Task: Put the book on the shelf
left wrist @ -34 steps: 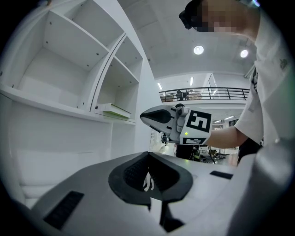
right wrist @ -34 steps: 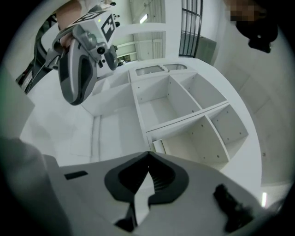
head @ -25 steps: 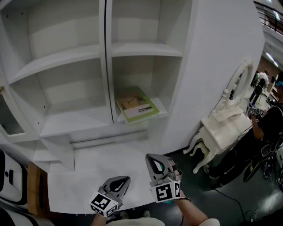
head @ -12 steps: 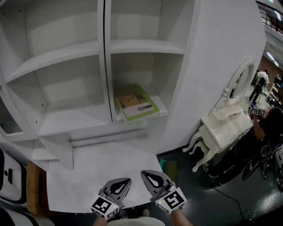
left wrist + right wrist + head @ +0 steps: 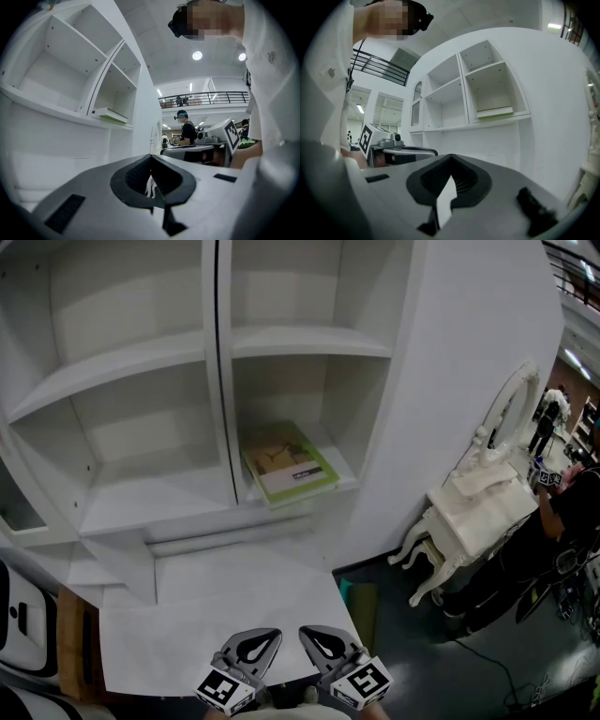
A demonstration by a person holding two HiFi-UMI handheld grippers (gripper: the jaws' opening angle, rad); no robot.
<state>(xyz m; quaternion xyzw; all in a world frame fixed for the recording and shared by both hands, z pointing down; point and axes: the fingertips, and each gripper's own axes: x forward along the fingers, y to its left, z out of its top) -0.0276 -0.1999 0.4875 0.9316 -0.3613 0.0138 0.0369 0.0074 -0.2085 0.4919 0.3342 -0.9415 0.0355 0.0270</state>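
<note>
The book [image 5: 289, 462], tan cover with a green edge, lies flat in the lower right compartment of the white shelf unit [image 5: 309, 341]. It also shows as a thin slab in the left gripper view, book [image 5: 111, 115], and in the right gripper view, book [image 5: 494, 112]. Both grippers sit low at the bottom of the head view, far from the book. My left gripper [image 5: 270, 635] and right gripper [image 5: 307, 631] are side by side, both shut with nothing between the jaws. The same shut jaws show up close on the left gripper [image 5: 151, 157] and the right gripper [image 5: 450, 156].
A white ledge [image 5: 225, 606] juts out below the shelves, just beyond the grippers. To the right stand a white ornate dressing table [image 5: 473, 507] with a mirror and a person in dark clothes [image 5: 562, 521]. A green object [image 5: 362, 604] lies on the dark floor.
Both grippers have drawn back toward the bottom of the head view, the right one the most, and now sit level together. The book has stayed on the shelf.
</note>
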